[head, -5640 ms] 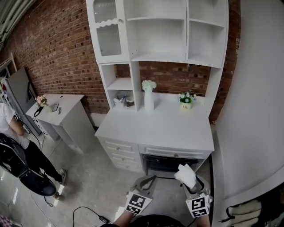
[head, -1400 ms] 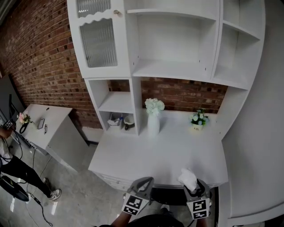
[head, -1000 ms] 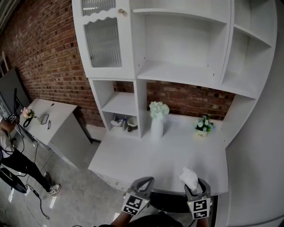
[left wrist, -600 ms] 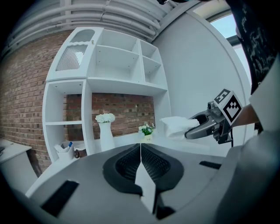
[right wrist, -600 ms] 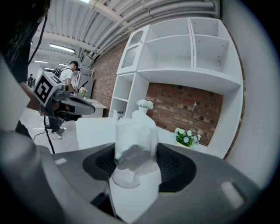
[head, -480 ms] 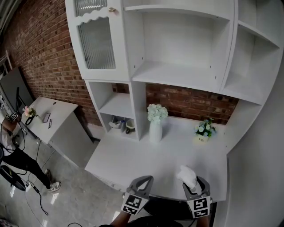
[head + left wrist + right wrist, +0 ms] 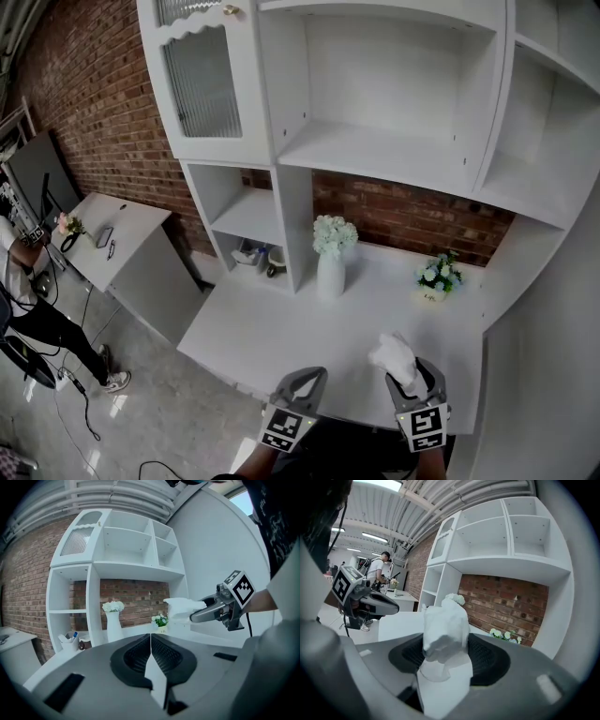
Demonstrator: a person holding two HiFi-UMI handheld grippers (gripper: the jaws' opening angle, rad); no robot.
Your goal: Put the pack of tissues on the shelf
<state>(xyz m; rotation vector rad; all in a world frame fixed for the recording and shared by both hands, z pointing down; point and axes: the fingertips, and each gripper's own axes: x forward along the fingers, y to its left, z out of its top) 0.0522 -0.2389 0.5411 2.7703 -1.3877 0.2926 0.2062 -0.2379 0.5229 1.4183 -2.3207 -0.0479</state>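
The white pack of tissues (image 7: 393, 355) sticks up between the jaws of my right gripper (image 7: 411, 374), which is shut on it, just above the front right of the white desk top (image 7: 309, 323). In the right gripper view the crumpled pack (image 7: 443, 632) fills the gap between the jaws. My left gripper (image 7: 312, 375) hovers beside it at the desk's front edge, shut and holding nothing, its pads meeting in a thin seam (image 7: 150, 638). The white shelf unit rises behind the desk, with a wide bare middle shelf (image 7: 380, 155) and a right shelf (image 7: 525, 192).
A white vase of flowers (image 7: 330, 255) stands mid-desk at the back, a small flower pot (image 7: 437, 278) at the back right. A cup of pens (image 7: 249, 254) sits in the low left cubby. A side table (image 7: 112, 239) and a person (image 7: 21, 281) are at far left.
The view has drawn closer to the desk and shelf unit, which now loom larger. Both grippers keep their place low in view, the right still clamped on the tissues.
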